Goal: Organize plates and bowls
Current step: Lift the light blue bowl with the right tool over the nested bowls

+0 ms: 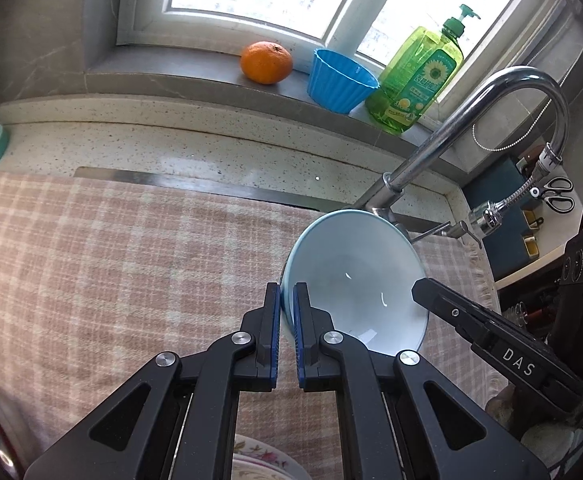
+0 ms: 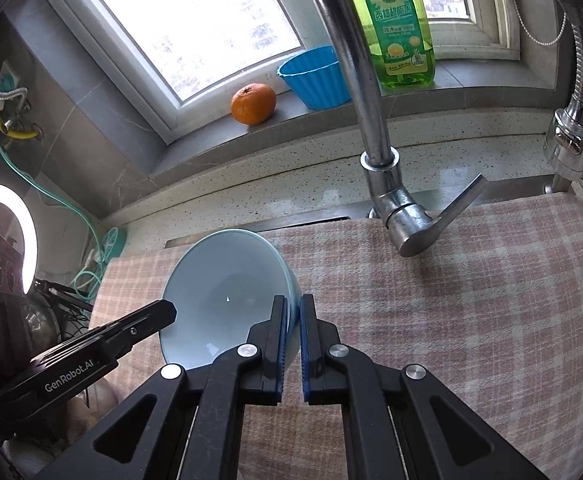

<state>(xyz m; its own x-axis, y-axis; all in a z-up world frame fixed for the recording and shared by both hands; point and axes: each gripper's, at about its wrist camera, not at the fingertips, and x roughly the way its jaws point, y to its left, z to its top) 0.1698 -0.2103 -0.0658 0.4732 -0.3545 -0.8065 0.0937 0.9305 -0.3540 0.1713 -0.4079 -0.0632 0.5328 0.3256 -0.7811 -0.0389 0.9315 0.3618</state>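
Two grippers, left gripper (image 1: 287, 312) and right gripper (image 2: 294, 320), jaws clamped on opposite rims of pale blue bowl (image 1: 355, 276), above checked cloth (image 1: 131, 260)

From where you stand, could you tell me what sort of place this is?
Most likely a home kitchen sink area: a chrome faucet, a green dish soap bottle on the windowsill, and a speckled countertop.

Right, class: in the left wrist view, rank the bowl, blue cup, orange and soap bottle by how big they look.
1. Bowl, largest, though nearest the camera.
2. Soap bottle.
3. Blue cup.
4. Orange, smallest.
The last three share the windowsill, so their order is fair.
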